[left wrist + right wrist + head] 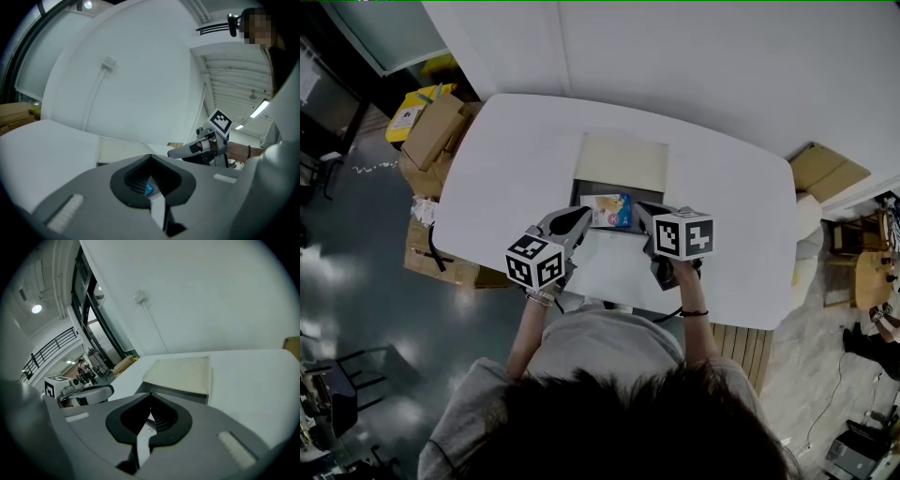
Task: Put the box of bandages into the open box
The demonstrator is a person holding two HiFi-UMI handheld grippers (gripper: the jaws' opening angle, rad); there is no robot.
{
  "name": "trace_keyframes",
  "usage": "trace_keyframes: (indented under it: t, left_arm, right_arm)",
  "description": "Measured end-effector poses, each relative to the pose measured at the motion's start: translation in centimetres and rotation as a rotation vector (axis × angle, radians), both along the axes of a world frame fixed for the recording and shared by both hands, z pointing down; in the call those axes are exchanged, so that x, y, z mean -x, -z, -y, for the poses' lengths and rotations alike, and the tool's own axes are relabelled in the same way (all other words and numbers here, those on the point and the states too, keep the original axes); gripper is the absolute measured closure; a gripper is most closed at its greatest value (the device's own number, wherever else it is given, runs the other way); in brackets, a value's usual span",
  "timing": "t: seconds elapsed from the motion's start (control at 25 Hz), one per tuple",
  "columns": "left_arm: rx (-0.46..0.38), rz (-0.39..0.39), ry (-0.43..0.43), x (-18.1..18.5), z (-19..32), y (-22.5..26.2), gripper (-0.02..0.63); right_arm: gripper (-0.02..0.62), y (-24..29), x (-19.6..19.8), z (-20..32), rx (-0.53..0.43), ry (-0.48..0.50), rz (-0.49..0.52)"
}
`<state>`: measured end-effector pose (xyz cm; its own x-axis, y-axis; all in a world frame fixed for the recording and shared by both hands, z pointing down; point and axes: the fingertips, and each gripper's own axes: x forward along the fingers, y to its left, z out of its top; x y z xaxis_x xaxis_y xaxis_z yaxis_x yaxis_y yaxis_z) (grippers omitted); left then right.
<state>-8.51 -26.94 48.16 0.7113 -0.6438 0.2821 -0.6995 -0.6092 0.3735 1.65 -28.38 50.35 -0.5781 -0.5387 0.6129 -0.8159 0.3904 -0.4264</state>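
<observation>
In the head view the box of bandages point(611, 210) sits between the two claws, its long axis running left to right across the person. The left gripper point(581, 221) is at its left end and the right gripper point(645, 217) at its right end, so neither hand is nearer. It hangs over the near part of the open box point(578, 195), whose beige lid point(621, 161) lies folded back on the white table point(506, 178), away from the person. In the left gripper view the left gripper point(151, 187) is pressed together on a thin edge with a blue printed corner, the box of bandages point(149, 189). The lid point(122, 149) lies just ahead and below, and the right gripper point(176, 151) is close by on the right. In the right gripper view the right gripper point(149, 420) is also pressed together on a thin white edge, which I take to be the other end of the same carton. The open box point(183, 394) lies straight ahead and lower, with the left gripper point(108, 391) alongside. The cavity appears to be directly under and slightly beyond the carton, so the next move seems to be a short lowering by both hands together.
</observation>
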Motion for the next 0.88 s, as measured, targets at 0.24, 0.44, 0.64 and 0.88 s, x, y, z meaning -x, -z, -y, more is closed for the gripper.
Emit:
trace_keyframes:
  t: [0.24, 0.44, 0.64, 0.88]
  left_arm:
    - [-0.053, -0.007, 0.016, -0.3, -0.3, 2.4, 0.612]
    - [-0.105, -0.017, 0.041, -0.6, -0.8, 4.4, 0.612]
    - [-0.149, -0.024, 0.079, -0.5, -1.2, 5.9, 0.612]
    - [-0.182, -0.031, 0.107, -0.5, -1.9, 7.0, 0.612]
  right_arm:
    - [0.581, 3.5, -0.5, -0.8, -0.130, 0.050, 0.045]
    - [0.581, 5.9, -1.6, -1.4, -0.237, 0.047, 0.124]
    - [0.581, 7.9, -2.8, -2.0, -0.332, 0.039, 0.185]
    - [0.581, 9.3, -3.8, -2.7, -0.390, 0.036, 0.217]
